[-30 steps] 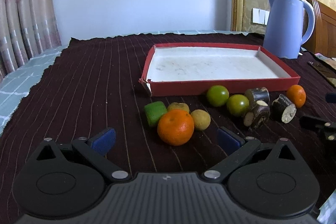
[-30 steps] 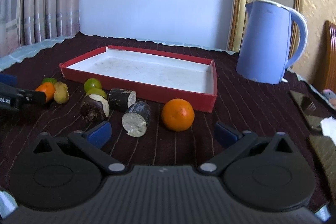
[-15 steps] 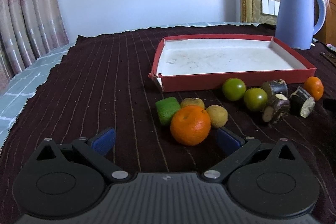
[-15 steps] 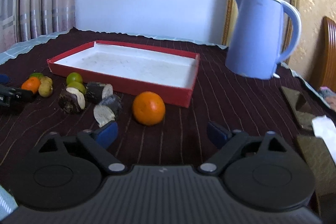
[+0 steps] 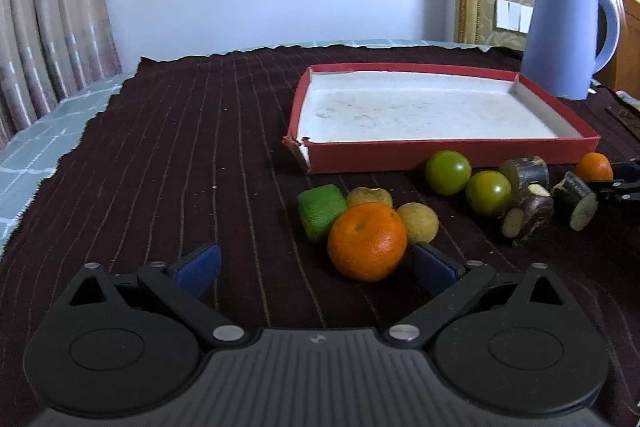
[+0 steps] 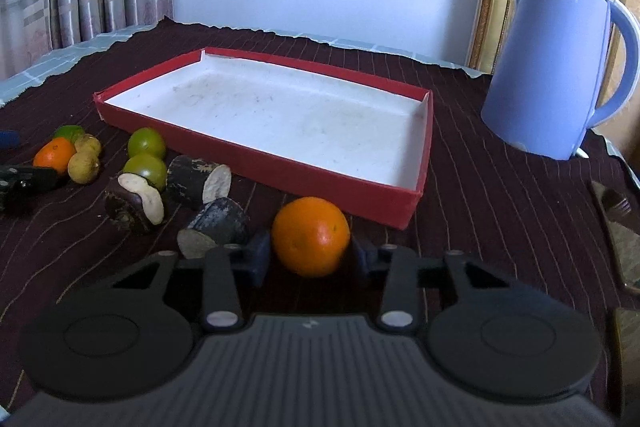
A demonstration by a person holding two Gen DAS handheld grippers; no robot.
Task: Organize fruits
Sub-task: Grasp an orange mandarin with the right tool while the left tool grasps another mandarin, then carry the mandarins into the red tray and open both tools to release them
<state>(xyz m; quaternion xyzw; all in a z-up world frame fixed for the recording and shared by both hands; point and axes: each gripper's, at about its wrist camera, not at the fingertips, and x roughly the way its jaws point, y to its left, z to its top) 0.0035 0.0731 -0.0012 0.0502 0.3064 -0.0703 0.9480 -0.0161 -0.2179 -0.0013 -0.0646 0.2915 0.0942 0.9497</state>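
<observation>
A red tray (image 5: 448,151) with a white inside stands empty on the dark cloth; it also shows in the right wrist view (image 6: 256,163). In front of it lie two oranges, green fruits, small yellow fruits and dark cut pieces. My left gripper (image 5: 316,267) is open, with the near orange (image 5: 366,241) just ahead, close to its right finger. My right gripper (image 6: 310,259) has closed its blue pads on both sides of the other orange (image 6: 311,235), which rests on the cloth.
A blue kettle (image 6: 556,67) stands to the right of the tray. Two green fruits (image 5: 448,167), dark cut pieces (image 5: 528,207) and a green block (image 5: 320,211) lie along the tray's front. Flat dark objects (image 6: 616,227) lie at the far right.
My right gripper moved forward to the orange and closed around it. My left gripper drew nearer to the other orange and stayed open.
</observation>
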